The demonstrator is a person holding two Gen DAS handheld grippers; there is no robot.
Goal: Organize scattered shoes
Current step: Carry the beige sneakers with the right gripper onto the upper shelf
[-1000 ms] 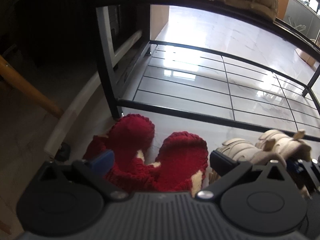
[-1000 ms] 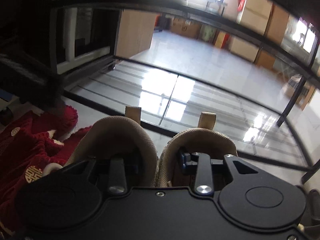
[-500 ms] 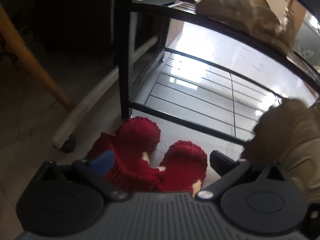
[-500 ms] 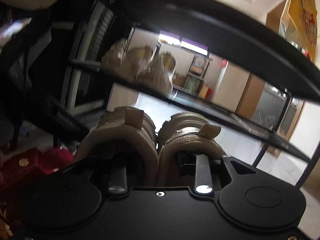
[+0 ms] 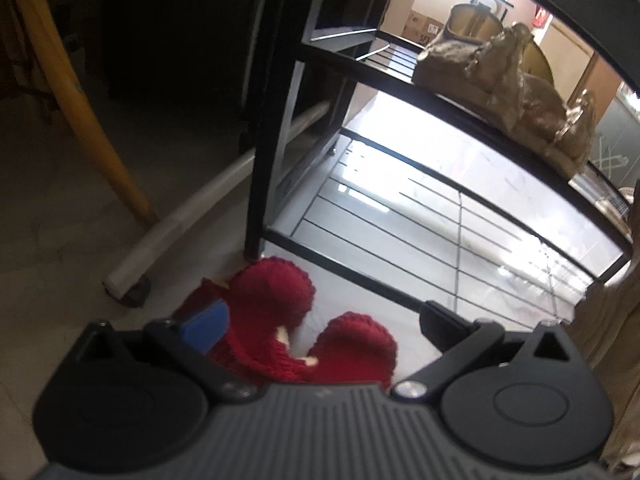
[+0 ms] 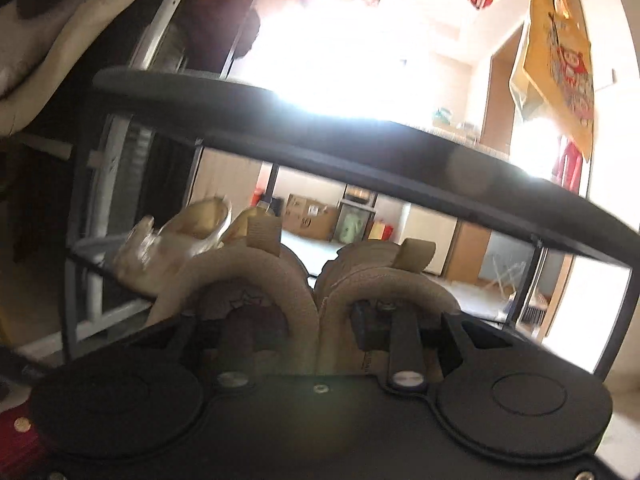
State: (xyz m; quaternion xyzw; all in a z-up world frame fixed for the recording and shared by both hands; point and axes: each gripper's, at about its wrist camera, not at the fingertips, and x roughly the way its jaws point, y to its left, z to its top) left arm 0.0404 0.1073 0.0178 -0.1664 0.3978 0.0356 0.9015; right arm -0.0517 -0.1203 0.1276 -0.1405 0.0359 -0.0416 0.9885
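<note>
Two red knitted slippers (image 5: 276,300) lie side by side on the floor, in front of the left leg of the black shoe rack (image 5: 260,128). My left gripper (image 5: 320,324) hovers over them, open, with its fingers wide apart and holding nothing. My right gripper (image 6: 320,320) is shut on a pair of beige shoes (image 6: 248,292), pinching their inner walls together with the heels toward the camera. The pair hangs in the air at the height of the rack's middle shelf (image 6: 108,268). One beige shoe (image 5: 604,344) shows at the right edge of the left wrist view.
Golden-tan shoes (image 5: 500,76) sit on the middle shelf, also seen as golden-tan shoes (image 6: 180,248) left of the held pair. The wire bottom shelf (image 5: 400,220) holds nothing. The rack's top bar (image 6: 360,136) crosses above. A yellow wooden leg (image 5: 80,100) and a white roll (image 5: 192,216) stand at left.
My right gripper has lifted the beige pair from the floor by the bottom shelf up to middle-shelf height. My left gripper has pulled back and up a little; the red slippers stay put.
</note>
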